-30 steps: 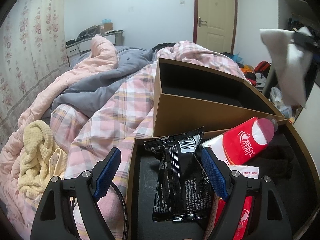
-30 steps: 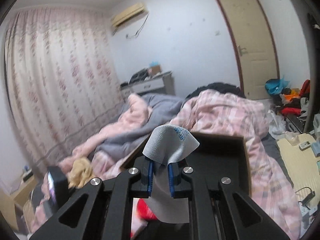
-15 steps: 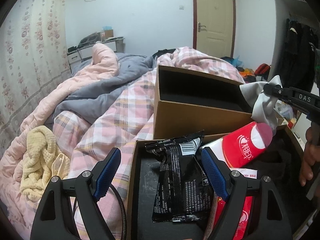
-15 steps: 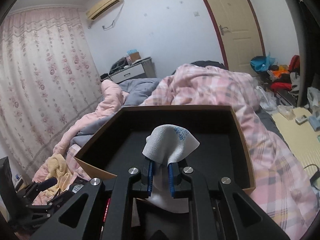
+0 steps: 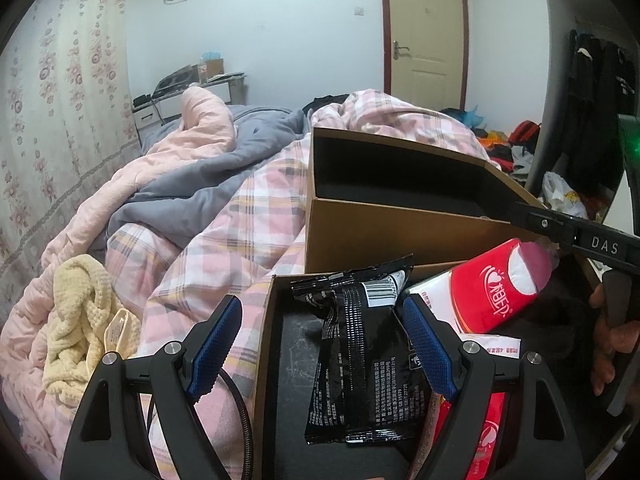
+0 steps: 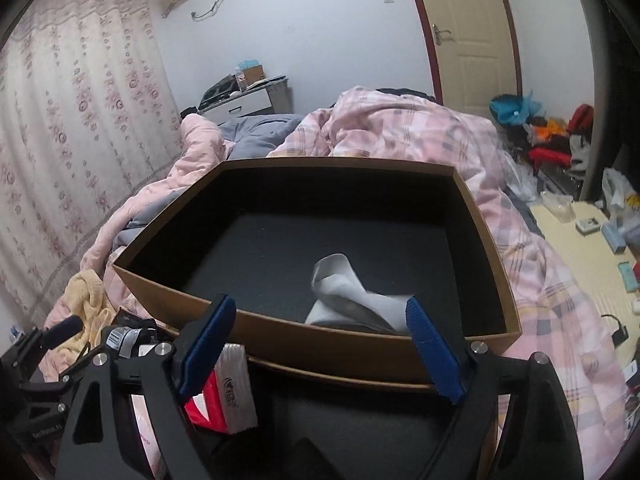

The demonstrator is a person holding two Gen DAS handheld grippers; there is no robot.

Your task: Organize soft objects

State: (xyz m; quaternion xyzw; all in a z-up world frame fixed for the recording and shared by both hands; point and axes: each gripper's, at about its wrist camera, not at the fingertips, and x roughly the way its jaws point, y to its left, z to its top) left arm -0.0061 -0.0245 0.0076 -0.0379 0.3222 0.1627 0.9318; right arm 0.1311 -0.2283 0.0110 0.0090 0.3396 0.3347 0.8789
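Here, right gripper [image 6: 322,354] angled down, jaws just opened wide, grey cloth [image 6: 348,296] loose in far box [image 6: 280,332], left gripper [image 5: 322,350] open too.

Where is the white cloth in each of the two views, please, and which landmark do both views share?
Left wrist view: the white cloth is not visible; the far box's near wall hides its floor.
Right wrist view: the white cloth lies crumpled on the dark floor of the far box, low and centre-right, beyond the open right claw.
Shared landmark: the far box, and the cream door behind it.
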